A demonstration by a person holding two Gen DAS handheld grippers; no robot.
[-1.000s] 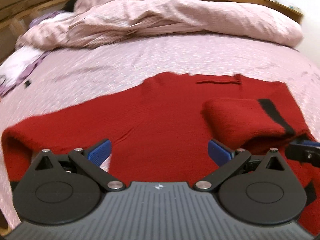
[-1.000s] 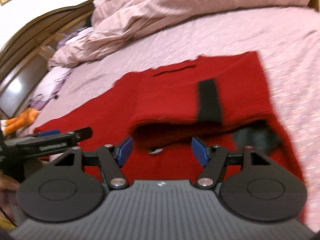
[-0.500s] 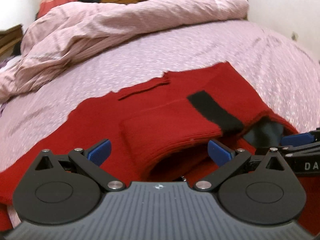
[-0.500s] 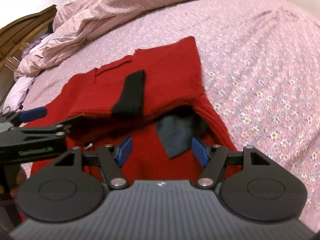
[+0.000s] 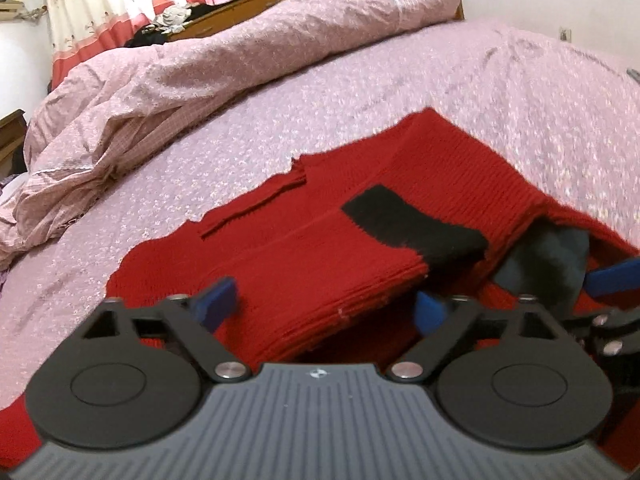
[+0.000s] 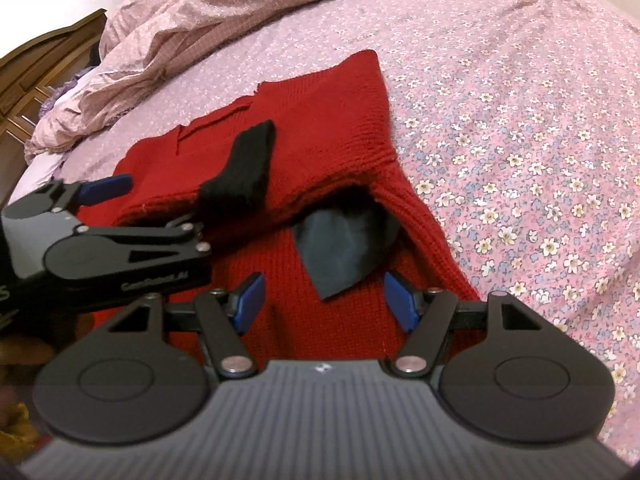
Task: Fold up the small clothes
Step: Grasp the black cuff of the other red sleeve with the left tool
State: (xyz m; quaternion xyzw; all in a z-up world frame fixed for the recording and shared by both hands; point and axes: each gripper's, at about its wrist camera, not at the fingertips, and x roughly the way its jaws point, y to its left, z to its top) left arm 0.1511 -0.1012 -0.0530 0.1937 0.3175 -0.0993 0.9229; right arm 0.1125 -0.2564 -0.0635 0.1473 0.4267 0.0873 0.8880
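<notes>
A red knit sweater (image 5: pixel 328 216) lies on the pink floral bed; it also shows in the right wrist view (image 6: pixel 328 120). One sleeve with a black cuff band (image 5: pixel 408 224) is folded across the body; the band shows too in the right wrist view (image 6: pixel 248 164). A dark grey cloth piece (image 6: pixel 340 248) sticks out from under the fold. My left gripper (image 5: pixel 326 306) is open, its jaws on either side of the folded sleeve's near edge. My right gripper (image 6: pixel 324 302) is open and empty over the sweater's lower part, just before the grey piece. The left gripper also shows in the right wrist view (image 6: pixel 116 240).
A rumpled pink duvet (image 5: pixel 200 80) is heaped along the far side of the bed. A wooden headboard (image 6: pixel 36 76) stands at the left. The flowered sheet (image 6: pixel 520 120) spreads to the right of the sweater.
Both views have swung right over the sweater. The left gripper has come up to the folded sleeve's edge. The right gripper now faces the grey piece under the fold.
</notes>
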